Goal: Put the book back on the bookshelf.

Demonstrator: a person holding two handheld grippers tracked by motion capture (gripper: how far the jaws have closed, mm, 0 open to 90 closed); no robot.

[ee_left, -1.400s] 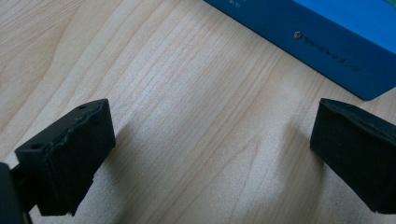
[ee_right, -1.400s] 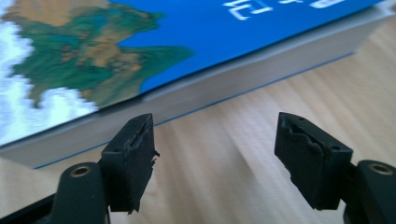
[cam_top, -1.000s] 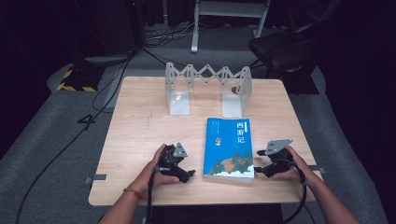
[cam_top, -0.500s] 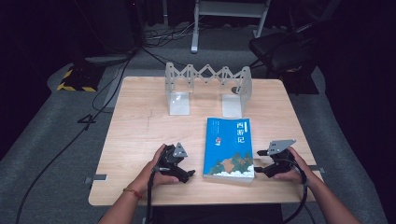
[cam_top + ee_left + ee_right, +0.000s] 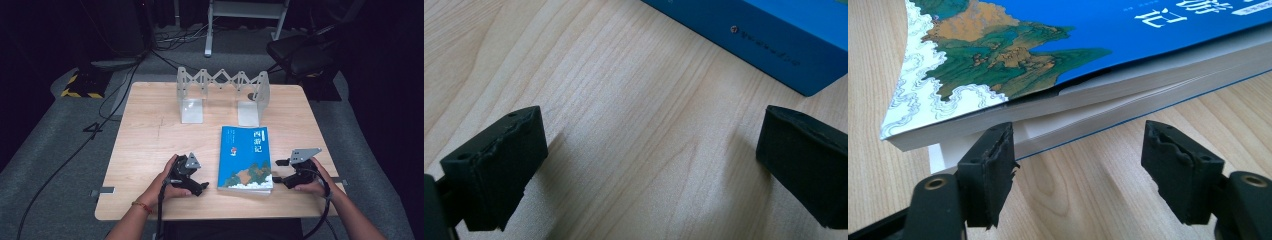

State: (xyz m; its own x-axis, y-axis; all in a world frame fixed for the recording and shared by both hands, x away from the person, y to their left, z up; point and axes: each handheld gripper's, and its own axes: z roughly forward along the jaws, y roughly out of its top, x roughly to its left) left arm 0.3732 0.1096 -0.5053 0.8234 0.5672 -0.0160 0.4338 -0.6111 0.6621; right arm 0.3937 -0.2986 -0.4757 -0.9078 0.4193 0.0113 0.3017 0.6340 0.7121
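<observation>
Against the frames from a second and half a second ago, almost nothing differs: the blue book (image 5: 246, 158) lies flat at the same spot on the wooden table (image 5: 150, 135), and both hands sit where they were, the right tongs (image 5: 278, 171) perhaps a shade nearer the book's edge.

The book lies face up on the near half of the table, between the two tongs. The left tongs (image 5: 202, 186) rest just beside its spine side, jaws spread wide with only bare wood between them; in the left gripper view the blue spine (image 5: 774, 40) crosses the upper right corner, apart from both jaws. The right tongs are also wide open and grip nothing; in the right gripper view they point at the book's near corner (image 5: 998, 85), where the cover curls up off the page block, and one jaw stands just in front of the pages.

At the far side stands an expanding bookend rack (image 5: 222, 92) of pale metal, with nothing between its two end plates.

The book's far end is cut off in both gripper views, and the small print on its spine is too blurred to read.
</observation>
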